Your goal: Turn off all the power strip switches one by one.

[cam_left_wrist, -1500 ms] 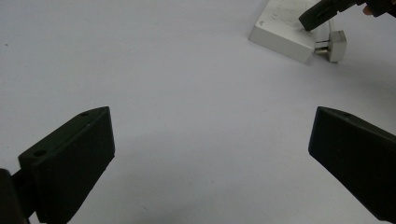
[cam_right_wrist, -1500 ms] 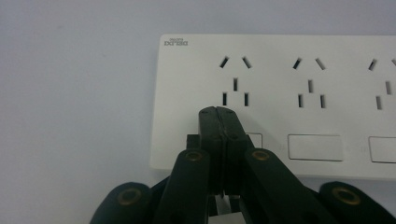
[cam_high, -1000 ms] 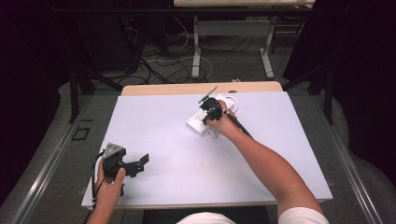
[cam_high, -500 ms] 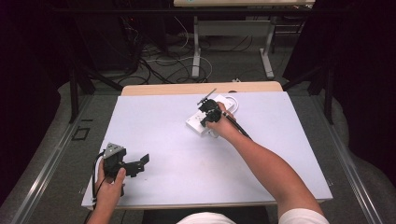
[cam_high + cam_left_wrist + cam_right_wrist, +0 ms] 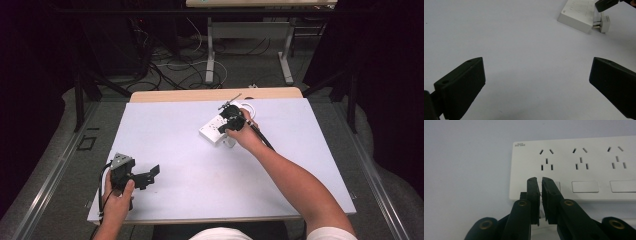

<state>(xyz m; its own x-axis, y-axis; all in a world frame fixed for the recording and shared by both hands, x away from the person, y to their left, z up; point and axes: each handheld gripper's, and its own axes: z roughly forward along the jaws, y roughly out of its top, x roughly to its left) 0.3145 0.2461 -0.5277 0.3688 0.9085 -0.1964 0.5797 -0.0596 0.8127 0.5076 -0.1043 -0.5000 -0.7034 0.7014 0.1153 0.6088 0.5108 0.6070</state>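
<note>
A white power strip [image 5: 214,130] lies on the white table [image 5: 300,145], right of centre and towards the back. Its face [image 5: 584,165] carries three socket groups, with a row of rocker switches [image 5: 585,186] below them. My right gripper [image 5: 228,120] is over the strip's near end. Its jaws are shut [image 5: 541,182] and the tips sit on the first switch. A small white plug [image 5: 604,22] rests against the strip's side [image 5: 576,15]. My left gripper [image 5: 149,173] is near the table's front left corner, open [image 5: 536,82], with bare table between its jaws.
A coil of white cable [image 5: 248,107] lies just behind the strip. A wooden edge [image 5: 210,95] runs along the table's far side. Beyond it are floor cables [image 5: 175,65] and another desk's legs [image 5: 210,50].
</note>
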